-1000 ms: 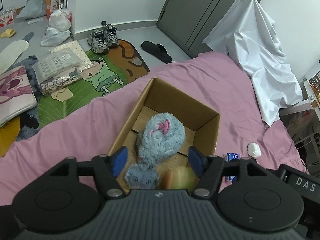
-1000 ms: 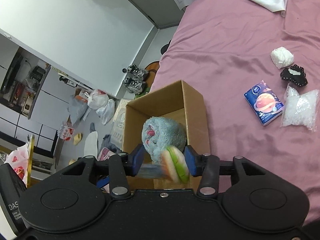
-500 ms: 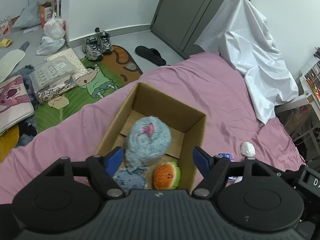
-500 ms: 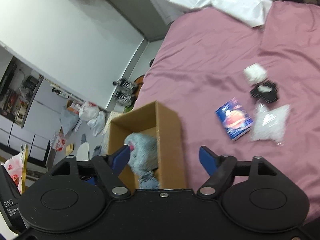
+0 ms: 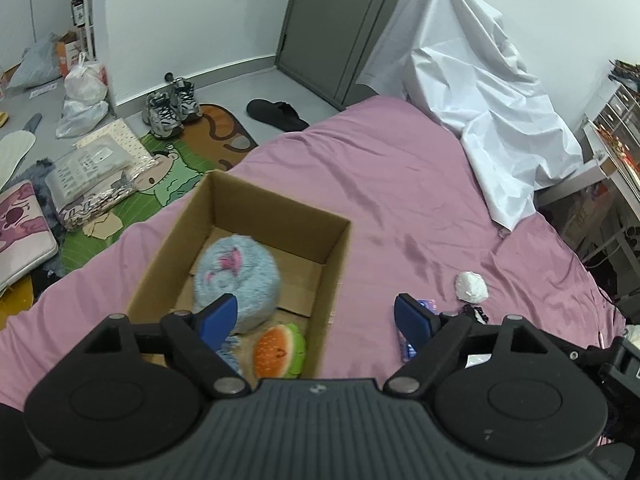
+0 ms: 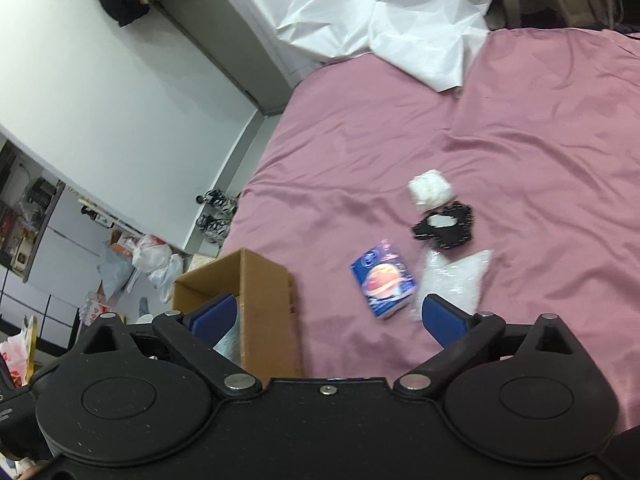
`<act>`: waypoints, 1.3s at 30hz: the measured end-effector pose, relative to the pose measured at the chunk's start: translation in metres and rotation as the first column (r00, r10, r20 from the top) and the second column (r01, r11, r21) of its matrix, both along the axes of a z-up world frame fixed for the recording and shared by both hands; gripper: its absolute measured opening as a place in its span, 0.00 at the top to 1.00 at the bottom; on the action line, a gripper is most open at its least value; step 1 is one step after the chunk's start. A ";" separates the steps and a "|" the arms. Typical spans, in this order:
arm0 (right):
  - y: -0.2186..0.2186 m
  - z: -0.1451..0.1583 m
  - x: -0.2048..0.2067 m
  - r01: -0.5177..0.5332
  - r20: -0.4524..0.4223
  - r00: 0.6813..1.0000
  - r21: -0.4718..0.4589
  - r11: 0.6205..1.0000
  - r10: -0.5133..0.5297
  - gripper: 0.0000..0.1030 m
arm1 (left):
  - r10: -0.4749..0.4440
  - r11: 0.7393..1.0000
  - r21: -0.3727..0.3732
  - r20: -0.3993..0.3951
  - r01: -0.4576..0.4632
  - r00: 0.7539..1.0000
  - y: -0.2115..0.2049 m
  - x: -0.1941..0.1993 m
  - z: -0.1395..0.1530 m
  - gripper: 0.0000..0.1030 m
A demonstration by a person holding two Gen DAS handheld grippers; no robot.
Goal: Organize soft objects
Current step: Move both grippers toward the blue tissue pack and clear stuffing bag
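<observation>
An open cardboard box (image 5: 244, 200) (image 6: 268, 308) sits on the pink bed. Inside it lie a fluffy blue plush (image 5: 236, 276) and a small burger plush (image 5: 278, 350) at the near end. My left gripper (image 5: 316, 316) hangs over the box's near right corner; its jaws are opening with nothing between them. My right gripper (image 6: 328, 316) has its jaws opening wide, empty, over the bed between the box and a blue tissue pack (image 6: 382, 278). Beyond the pack lie a clear plastic bag (image 6: 452, 280), a black scrunchie (image 6: 444, 228) and a white wad (image 6: 430, 190) (image 5: 472, 286).
A white sheet (image 5: 472, 92) drapes over something at the bed's far side. The floor to the left holds sneakers (image 5: 170, 106), a black slipper (image 5: 276, 114), a cartoon mat (image 5: 168, 184), bags and cushions. Bare pink bedsheet (image 6: 540, 128) stretches beyond the small items.
The right gripper let go of the burger plush, which now lies in the box, opened wide and swung right toward the tissue pack. The left gripper opened and shifted right off the blue plush.
</observation>
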State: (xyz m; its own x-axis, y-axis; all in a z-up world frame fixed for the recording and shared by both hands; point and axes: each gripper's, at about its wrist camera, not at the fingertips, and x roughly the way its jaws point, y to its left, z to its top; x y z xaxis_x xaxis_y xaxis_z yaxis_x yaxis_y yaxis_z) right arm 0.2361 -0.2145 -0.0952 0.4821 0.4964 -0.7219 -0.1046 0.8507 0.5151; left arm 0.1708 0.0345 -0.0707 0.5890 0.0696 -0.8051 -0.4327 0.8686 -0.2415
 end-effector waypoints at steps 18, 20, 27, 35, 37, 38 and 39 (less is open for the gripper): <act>-0.062 -0.060 0.020 0.122 -0.084 0.989 0.050 0.991 -0.118 0.03 | -0.124 0.992 0.017 -0.045 0.124 0.991 -0.070 0.047 -0.030 0.18; -0.065 -0.069 0.025 0.134 -0.119 0.985 0.073 0.988 -0.125 0.08 | -0.135 0.991 0.016 -0.053 0.136 0.989 -0.077 0.053 -0.037 0.18; -0.067 -0.101 0.045 0.152 -0.231 0.964 0.090 0.984 -0.128 0.20 | -0.162 0.987 0.001 -0.081 0.163 0.983 -0.096 0.078 -0.061 0.19; -0.064 -0.127 0.062 0.143 -0.299 0.948 0.092 0.985 -0.109 0.44 | -0.143 0.990 -0.039 -0.157 0.138 0.977 -0.101 0.105 -0.105 0.31; -0.065 -0.132 0.064 0.140 -0.309 0.946 0.108 0.984 -0.101 0.48 | -0.137 0.990 -0.048 -0.175 0.131 0.975 -0.102 0.110 -0.113 0.34; -0.065 -0.132 0.066 0.136 -0.309 0.946 0.112 0.984 -0.096 0.50 | -0.137 0.990 -0.049 -0.181 0.130 0.974 -0.103 0.112 -0.117 0.36; -0.065 -0.132 0.066 0.132 -0.306 0.948 0.115 0.985 -0.091 0.51 | -0.136 0.990 -0.052 -0.188 0.129 0.973 -0.104 0.114 -0.120 0.37</act>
